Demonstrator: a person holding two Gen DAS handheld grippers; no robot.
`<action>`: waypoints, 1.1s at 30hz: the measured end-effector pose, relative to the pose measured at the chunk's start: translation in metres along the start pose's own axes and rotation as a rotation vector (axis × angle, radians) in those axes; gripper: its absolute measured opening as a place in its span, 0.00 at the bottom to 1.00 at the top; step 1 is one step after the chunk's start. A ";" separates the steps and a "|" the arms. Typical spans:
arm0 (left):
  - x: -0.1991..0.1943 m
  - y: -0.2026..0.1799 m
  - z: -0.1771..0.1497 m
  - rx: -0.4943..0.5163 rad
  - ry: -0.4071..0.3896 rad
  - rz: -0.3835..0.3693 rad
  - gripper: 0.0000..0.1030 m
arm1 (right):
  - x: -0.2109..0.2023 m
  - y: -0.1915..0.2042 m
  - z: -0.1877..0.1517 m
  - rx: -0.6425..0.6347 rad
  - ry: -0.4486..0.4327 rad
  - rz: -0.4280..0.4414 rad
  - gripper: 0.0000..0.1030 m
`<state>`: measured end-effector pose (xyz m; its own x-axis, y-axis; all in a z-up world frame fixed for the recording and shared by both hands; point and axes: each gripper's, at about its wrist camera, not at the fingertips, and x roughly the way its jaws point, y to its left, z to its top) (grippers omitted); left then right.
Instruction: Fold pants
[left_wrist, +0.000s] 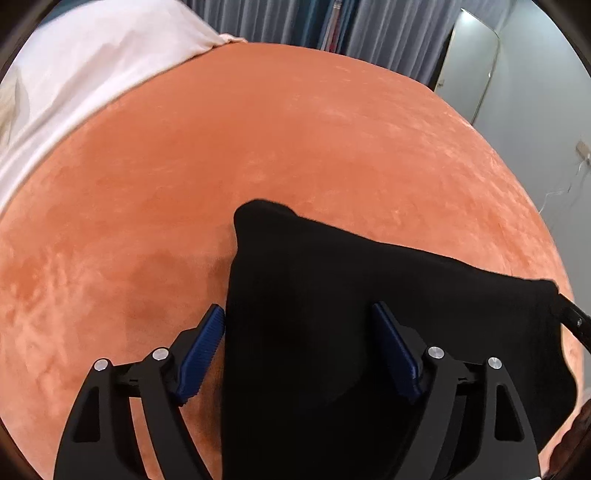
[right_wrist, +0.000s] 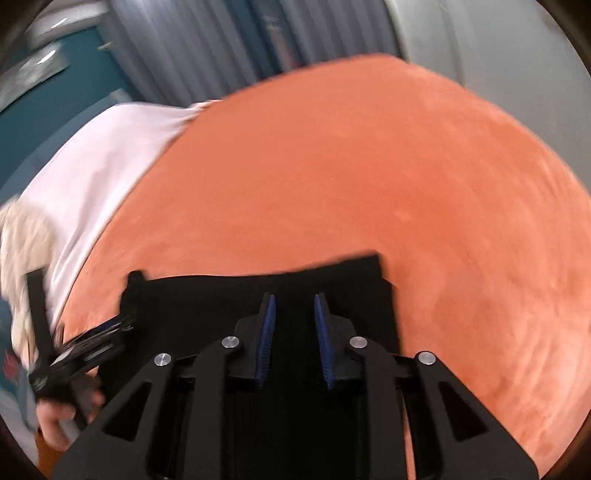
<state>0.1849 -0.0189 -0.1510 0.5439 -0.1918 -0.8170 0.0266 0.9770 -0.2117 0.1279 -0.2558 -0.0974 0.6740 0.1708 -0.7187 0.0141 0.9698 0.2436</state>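
Black pants (left_wrist: 369, 314) lie folded into a compact dark block on the orange velvety bedspread (left_wrist: 258, 147), near its front edge in both views. Left gripper (left_wrist: 297, 350): jaws spread wide, blue ribbed pads (left_wrist: 201, 354) well apart; left pad sits over bare bedspread just beside the pants' left edge, right pad over the black fabric. Nothing pinched between them. Whether the pads touch the cloth can't be told from this angle. Right gripper (right_wrist: 293, 339): jaws at a narrow gap, blue pads (right_wrist: 267, 339) facing each other with only black fabric visible behind the gap; it sits over the pants' far portion, and nothing shows clamped between the pads. Contact with the cloth unclear, frame is motion-blurred. In the right wrist view the pants (right_wrist: 207, 306) span from a small corner tab on the left to a squared-off edge on the right, the top edge running roughly straight across the bedspread (right_wrist: 369, 166). The left gripper (right_wrist: 92, 343) shows at the pants' left side in that view, blurred, with the person's hand (right_wrist: 62, 417) under it. White sheet (left_wrist: 85, 74) covers the bed's far-left corner; grey curtains (left_wrist: 277, 18) hang behind; a tall mirror (left_wrist: 469, 66) leans at the right wall.
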 end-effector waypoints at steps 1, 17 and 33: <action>0.001 0.004 0.001 -0.018 0.005 -0.014 0.78 | 0.007 0.001 -0.002 -0.044 0.018 -0.060 0.21; -0.087 -0.040 -0.044 0.192 -0.121 0.149 0.74 | -0.077 0.004 -0.059 -0.033 -0.045 -0.132 0.24; -0.128 -0.009 -0.102 0.144 -0.069 0.154 0.75 | -0.114 -0.026 -0.117 -0.024 -0.047 -0.204 0.50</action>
<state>0.0294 -0.0130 -0.0988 0.6071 -0.0371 -0.7938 0.0555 0.9984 -0.0043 -0.0358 -0.2797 -0.0979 0.6924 -0.0374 -0.7206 0.1366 0.9874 0.0800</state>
